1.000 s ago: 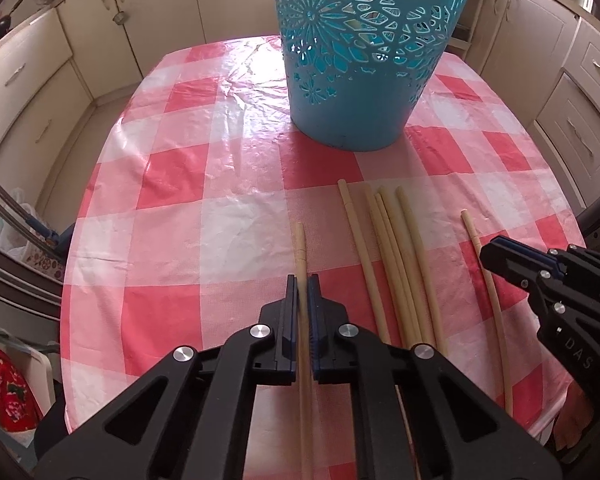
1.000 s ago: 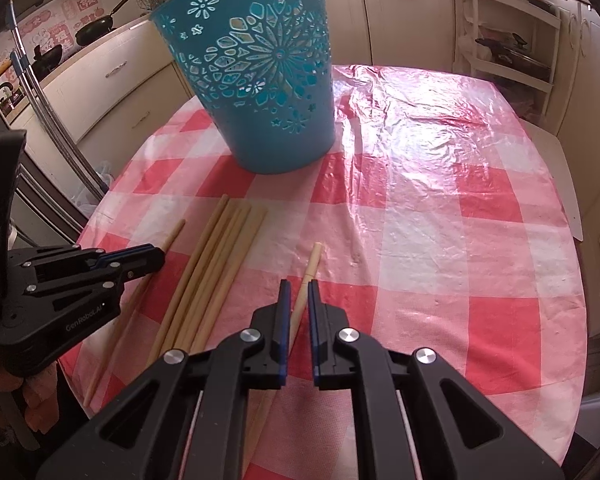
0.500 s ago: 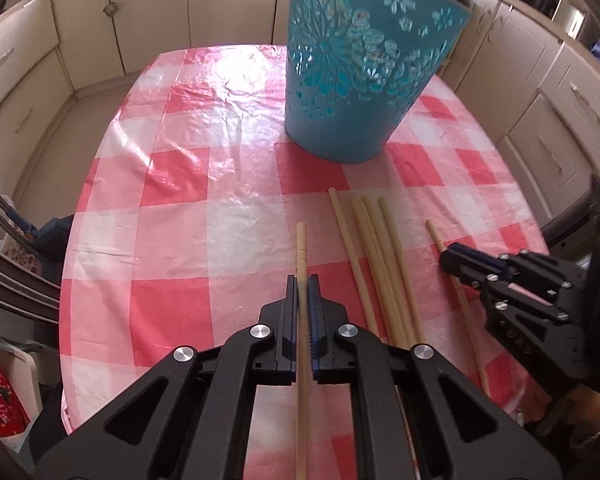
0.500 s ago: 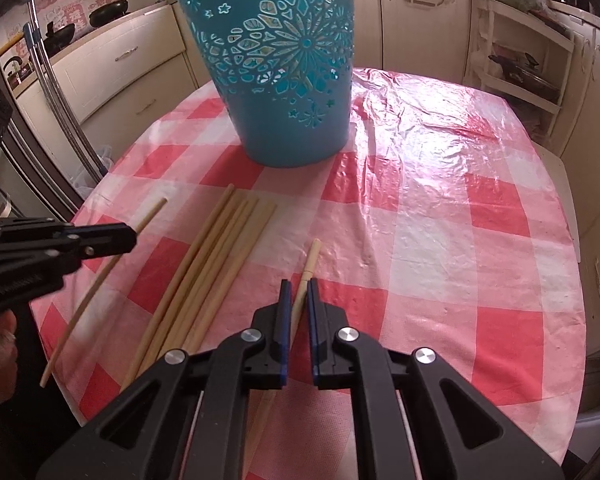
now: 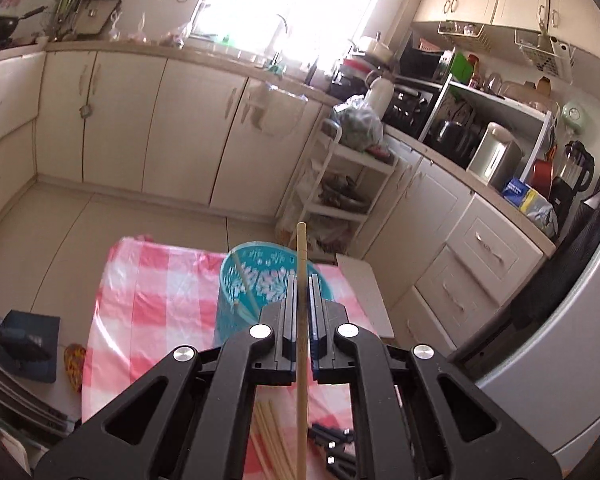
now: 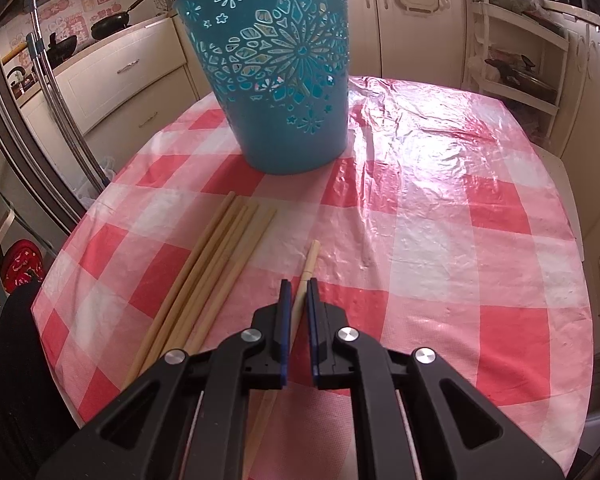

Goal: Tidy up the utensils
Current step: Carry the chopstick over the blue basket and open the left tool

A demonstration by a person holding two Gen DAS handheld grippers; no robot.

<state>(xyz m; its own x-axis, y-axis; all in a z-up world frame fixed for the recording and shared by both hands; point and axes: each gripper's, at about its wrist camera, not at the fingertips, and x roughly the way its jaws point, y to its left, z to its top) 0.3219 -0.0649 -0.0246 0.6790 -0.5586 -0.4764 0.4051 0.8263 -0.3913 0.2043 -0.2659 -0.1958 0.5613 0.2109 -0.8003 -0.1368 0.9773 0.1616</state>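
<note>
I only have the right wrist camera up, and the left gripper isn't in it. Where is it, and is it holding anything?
Observer: The left gripper is high above the table, shut on one chopstick.
Operator: Is it anywhere near the blue basket?
Observer: Yes. In the left wrist view the basket sits just below and beyond the fingertips, with its open top in sight.
Operator: Anything inside the basket?
Observer: A second stick leans inside it.
</note>
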